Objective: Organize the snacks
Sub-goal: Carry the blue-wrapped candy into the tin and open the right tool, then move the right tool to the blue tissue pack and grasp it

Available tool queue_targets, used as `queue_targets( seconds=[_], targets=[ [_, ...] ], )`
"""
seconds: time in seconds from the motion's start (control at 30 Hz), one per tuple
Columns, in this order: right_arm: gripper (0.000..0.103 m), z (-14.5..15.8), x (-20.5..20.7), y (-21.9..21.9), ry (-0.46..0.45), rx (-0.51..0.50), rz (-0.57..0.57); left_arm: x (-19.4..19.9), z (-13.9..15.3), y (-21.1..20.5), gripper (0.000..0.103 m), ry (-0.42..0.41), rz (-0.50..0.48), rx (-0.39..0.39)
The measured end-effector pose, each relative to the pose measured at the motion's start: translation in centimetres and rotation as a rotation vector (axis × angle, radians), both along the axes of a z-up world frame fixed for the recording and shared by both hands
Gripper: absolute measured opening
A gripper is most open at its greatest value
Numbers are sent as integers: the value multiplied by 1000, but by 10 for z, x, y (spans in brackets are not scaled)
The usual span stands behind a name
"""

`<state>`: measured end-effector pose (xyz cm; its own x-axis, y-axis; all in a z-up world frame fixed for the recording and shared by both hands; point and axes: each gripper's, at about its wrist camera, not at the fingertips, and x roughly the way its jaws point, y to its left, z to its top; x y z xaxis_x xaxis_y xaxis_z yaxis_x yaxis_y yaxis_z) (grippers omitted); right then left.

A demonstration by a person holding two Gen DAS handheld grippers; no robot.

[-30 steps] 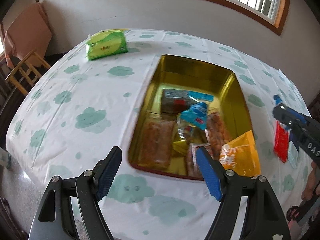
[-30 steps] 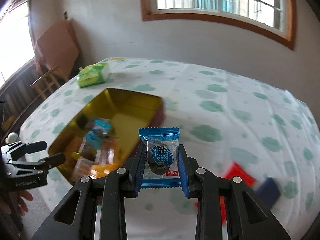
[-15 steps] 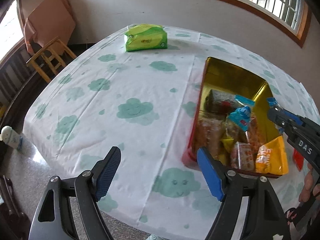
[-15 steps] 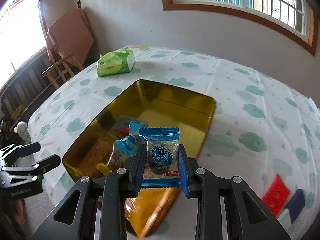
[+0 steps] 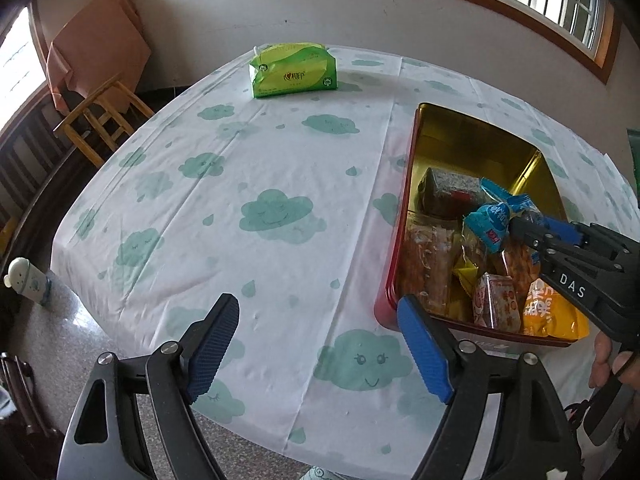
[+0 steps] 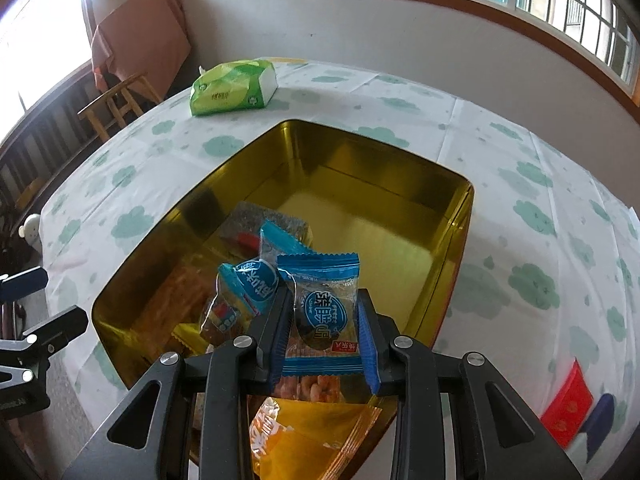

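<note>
Over tin (image 6: 460, 216) now: right gripper (image 6: 322, 340) gripping blue snack (image 6: 324, 316); left gripper (image 5: 316, 344) widened.

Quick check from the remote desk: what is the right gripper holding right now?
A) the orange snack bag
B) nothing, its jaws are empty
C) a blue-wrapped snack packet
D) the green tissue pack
C: in the right wrist view the right gripper has its pads pressed on both sides of the blue-wrapped snack packet, held above the gold tin.
</note>
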<state>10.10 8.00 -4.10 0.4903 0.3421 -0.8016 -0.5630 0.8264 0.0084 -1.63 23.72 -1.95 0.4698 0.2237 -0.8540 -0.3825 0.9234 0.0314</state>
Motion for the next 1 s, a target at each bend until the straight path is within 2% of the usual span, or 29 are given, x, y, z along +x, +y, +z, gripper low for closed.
queue_targets(
  seconds=[0.13, 0.27, 0.5, 0.63, 0.8, 0.9, 1.0],
  targets=[
    [35, 4, -3, -3, -16, 11, 8, 0, 0, -1, 79, 1, 0, 0],
    [47, 14, -7, -13, -29, 45, -11, 2, 1, -6, 79, 5, -9, 4],
    [51, 35, -20, -53, -59, 72, -88, 2, 7, -18, 80, -8, -37, 9],
    [53, 42, -20, -107, -58, 41, -215, 5, 9, -27, 81, -16, -63, 6],
    [55, 41, -8, -184, -16, 6, -445, 7, 7, -37, 81, -20, -94, -7],
    [55, 36, 3, -227, 38, 1, -581, 9, 6, -41, 81, -20, -108, -13],
    [55, 24, 14, -258, 137, 0, -687, 10, 4, -43, 81, -18, -114, -15]
  ],
)
